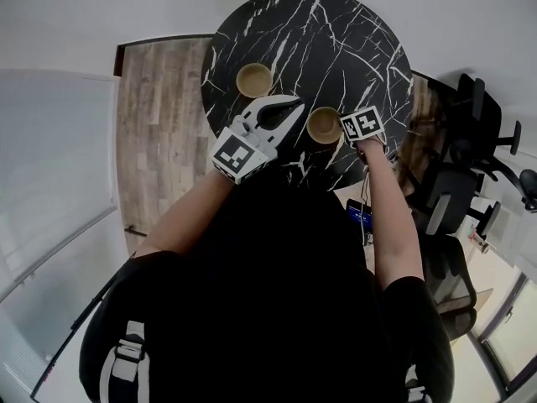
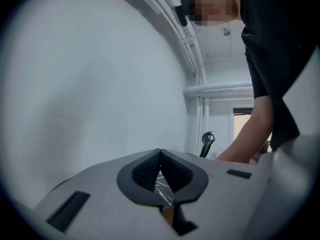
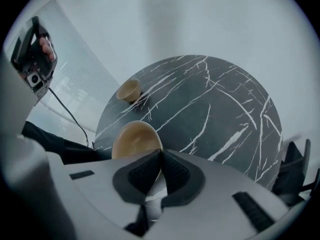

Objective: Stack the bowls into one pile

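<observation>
**Near bowl gripped at the rim; far bowl serves as the base of the pile**

1. Right gripper (image 3: 160, 151): the jaws are closed to a narrow pinch, and the rim of the near bowl (image 1: 324, 125) sits at their tips. The gripper points steeply down at the round marble table (image 1: 336, 40). A thin wall taken from above needs only a small opening. This grip also leaves the underside of the bowl free to drop into another bowl. In the right gripper view the bowl shows its inside and looks tipped toward the camera, as expected of a bowl held at one edge. Whether its base is clear of the table cannot be told.

2. Far bowl (image 1: 253, 80): it stands upright and alone, farther out and to the left, well apart from the near bowl. It appears to be the target, since nothing is stacked yet and no gripper touches it.

3. Left gripper (image 2: 160, 151): the pads meet at the tips with nothing between them. It is held level above the near part of the table, between the two bowls and touching neither. This is probably a parked position that keeps it out of the carrying path.

4. Caution: a one-sided rim grip allows the bowl to swing, so it probably needs levelling before it is released.
</observation>
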Demonstrator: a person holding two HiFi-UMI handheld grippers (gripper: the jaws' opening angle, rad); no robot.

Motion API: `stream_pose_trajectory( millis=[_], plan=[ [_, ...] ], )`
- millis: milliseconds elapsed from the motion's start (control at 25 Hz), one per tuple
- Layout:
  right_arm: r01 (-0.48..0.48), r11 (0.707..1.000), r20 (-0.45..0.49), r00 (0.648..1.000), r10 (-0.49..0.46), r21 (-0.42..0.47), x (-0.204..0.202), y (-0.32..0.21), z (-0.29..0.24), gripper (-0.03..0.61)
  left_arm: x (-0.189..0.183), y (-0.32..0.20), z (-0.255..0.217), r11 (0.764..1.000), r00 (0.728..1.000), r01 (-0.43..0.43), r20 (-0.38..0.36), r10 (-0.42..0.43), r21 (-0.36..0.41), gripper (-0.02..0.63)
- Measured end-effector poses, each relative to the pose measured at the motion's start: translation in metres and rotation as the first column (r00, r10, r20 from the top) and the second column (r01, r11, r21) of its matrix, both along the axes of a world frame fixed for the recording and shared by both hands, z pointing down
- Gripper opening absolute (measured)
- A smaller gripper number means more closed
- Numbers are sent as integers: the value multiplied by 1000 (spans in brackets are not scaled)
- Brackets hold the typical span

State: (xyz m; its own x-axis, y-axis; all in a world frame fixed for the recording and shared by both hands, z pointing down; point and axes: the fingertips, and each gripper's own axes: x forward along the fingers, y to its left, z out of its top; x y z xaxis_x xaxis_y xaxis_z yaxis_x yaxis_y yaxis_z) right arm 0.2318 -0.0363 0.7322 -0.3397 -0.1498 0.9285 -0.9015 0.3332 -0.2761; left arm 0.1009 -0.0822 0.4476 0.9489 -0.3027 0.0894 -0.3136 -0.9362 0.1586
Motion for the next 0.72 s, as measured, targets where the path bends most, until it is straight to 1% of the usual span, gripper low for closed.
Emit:
stream_pose_trajectory(
  millis=[280,480,720],
  plan=[
    [-9,999,60,998,6,45,-22,-42,-28,6,-28,-10,7,999,999,48,18,-48,-2,5],
    [20,998,66,998,-24,55,-40,-68,-43,8,-47,-18,11,997,997,78,23,-78,-4,5],
    [69,996,49,996,-72,55,-65,-94,-53,8,-70,-29,10,995,995,104,4,-104,-2,5]
  ],
)
